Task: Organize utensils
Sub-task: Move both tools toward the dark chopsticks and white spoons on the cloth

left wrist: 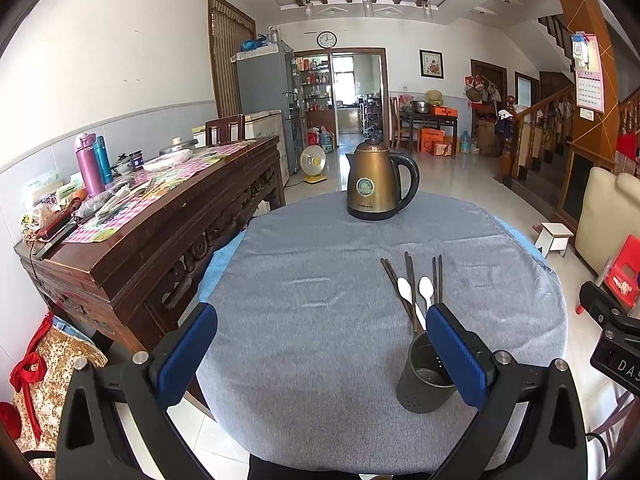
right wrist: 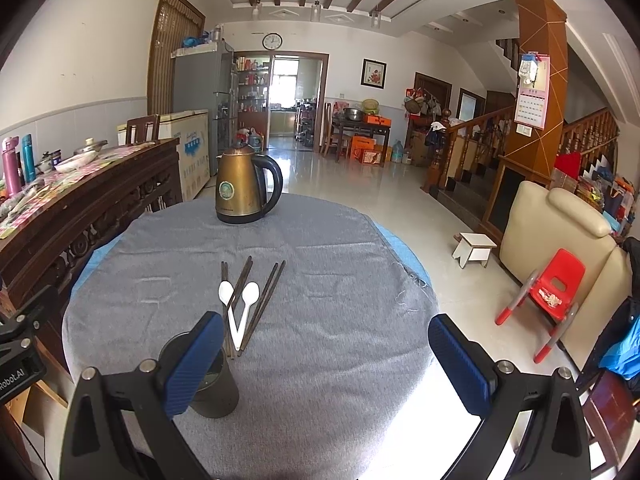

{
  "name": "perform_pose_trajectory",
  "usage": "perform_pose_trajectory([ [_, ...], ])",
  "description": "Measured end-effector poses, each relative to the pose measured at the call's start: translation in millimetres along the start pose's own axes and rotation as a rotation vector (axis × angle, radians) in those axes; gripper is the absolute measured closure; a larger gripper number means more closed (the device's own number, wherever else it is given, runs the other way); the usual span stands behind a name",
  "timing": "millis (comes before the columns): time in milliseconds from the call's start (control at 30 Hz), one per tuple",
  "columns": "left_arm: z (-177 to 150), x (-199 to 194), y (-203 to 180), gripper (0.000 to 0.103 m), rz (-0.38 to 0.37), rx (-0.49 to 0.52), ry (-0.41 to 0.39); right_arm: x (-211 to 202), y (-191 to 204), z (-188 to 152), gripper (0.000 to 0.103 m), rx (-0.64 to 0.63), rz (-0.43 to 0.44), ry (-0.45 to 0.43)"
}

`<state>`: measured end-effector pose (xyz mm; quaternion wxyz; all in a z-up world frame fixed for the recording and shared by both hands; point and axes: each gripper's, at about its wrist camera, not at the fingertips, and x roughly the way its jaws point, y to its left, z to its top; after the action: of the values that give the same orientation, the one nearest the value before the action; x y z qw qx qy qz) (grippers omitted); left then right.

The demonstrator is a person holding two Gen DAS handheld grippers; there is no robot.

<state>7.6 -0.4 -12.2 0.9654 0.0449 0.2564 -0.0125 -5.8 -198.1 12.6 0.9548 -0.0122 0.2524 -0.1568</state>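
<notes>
I've got both grippers hovering over the near edge of the round table w/ grey cloth cover (left wrist: 320,280), tilted down a bit. Left gripper (left wrist: 322,350): blue-padded fingers (left wrist: 188,354) spread wide, nothing btwn them. Right gripper (right wrist: 326,360): same, fingers (right wrist: 460,364) wide apart, nothing held.

Landmark = dark grey perforated metal utensil cup (left wrist: 424,384), standing upright on the cloth near the front edge. In the left view it sits partly behind my right-hand finger pad; in the right view it's partly behind the left-hand pad (right wrist: 194,364).

Just beyond the cup, lying flat on the cloth: dark brown wooden chopsticks (left wrist: 410,280), approx three pairs, fanning out away from the cup, near ends close to its rim. Two white plastic spoons (right wrist: 236,308) lie among them, bowls pointing away from the cup, handles converging toward it. Can't tell if the handles touch.

Well beyond the cup, at the far side of the table: brass-coloured electric kettle w/ black handle (left wrist: 378,184), upright.
</notes>
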Motion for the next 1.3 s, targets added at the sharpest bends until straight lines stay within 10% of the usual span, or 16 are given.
perform_pose_trajectory([
  [300,-2.8,6.3,-1.3,0.000,-0.014,-0.016,-0.035,8.7,1.3,-5.8,0.000,0.009,0.015,-0.012],
  [1000,-5.8,148.7,21.9,0.001,-0.075,-0.081,0.296,158.6,-30.4,-6.0,0.001,0.132,0.287,0.263],
  [1300,5.2,228.7,5.2,0.038,-0.154,-0.052,0.421,266.7,-35.3,7.2,0.049,0.299,0.388,0.443],
])
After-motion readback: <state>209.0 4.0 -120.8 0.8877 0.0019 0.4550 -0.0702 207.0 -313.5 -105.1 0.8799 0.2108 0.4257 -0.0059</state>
